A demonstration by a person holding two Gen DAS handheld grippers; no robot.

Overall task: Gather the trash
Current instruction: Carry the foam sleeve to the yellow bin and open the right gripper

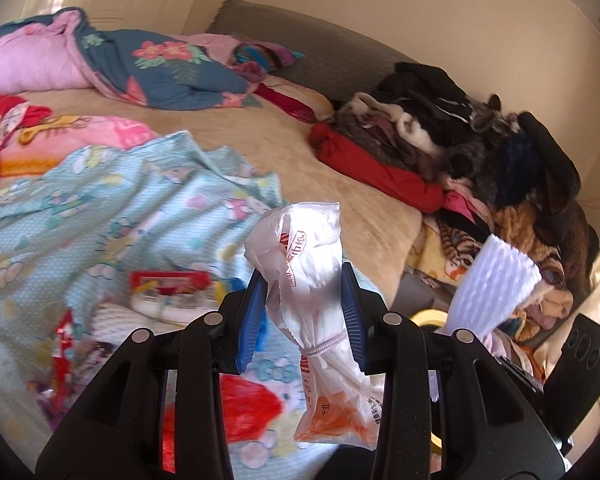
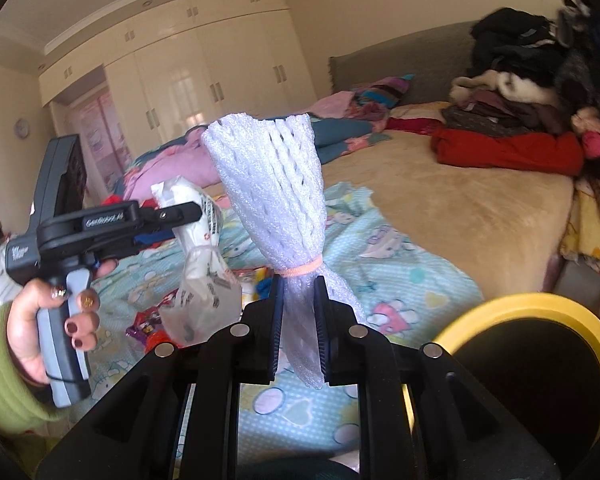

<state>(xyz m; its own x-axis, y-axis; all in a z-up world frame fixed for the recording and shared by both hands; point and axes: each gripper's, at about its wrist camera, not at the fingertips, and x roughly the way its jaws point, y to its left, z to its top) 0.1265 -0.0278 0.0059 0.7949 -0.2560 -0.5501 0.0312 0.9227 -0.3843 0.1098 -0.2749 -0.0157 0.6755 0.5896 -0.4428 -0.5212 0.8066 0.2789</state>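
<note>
In the left wrist view my left gripper (image 1: 302,274) is shut on a crumpled white plastic wrapper (image 1: 300,236) with red and orange print, held above the bed. In the right wrist view my right gripper (image 2: 299,282) is shut on the tied neck of a white foam net sleeve (image 2: 272,176), just under its pink band. The same sleeve (image 1: 496,284) shows at the right of the left wrist view. A hand in a green sleeve holds the left gripper (image 2: 188,222) with the wrapper (image 2: 198,292) at the left. Red snack wrappers (image 1: 64,344) and a red-and-white packet (image 1: 168,292) lie on the teal sheet.
A black bin with a yellow rim (image 2: 540,312) stands low at the right, beside the bed. A heap of dark and red clothes (image 1: 480,152) fills the bed's right side. A floral quilt (image 1: 160,64) lies at the back. Cream wardrobes (image 2: 204,80) line the far wall.
</note>
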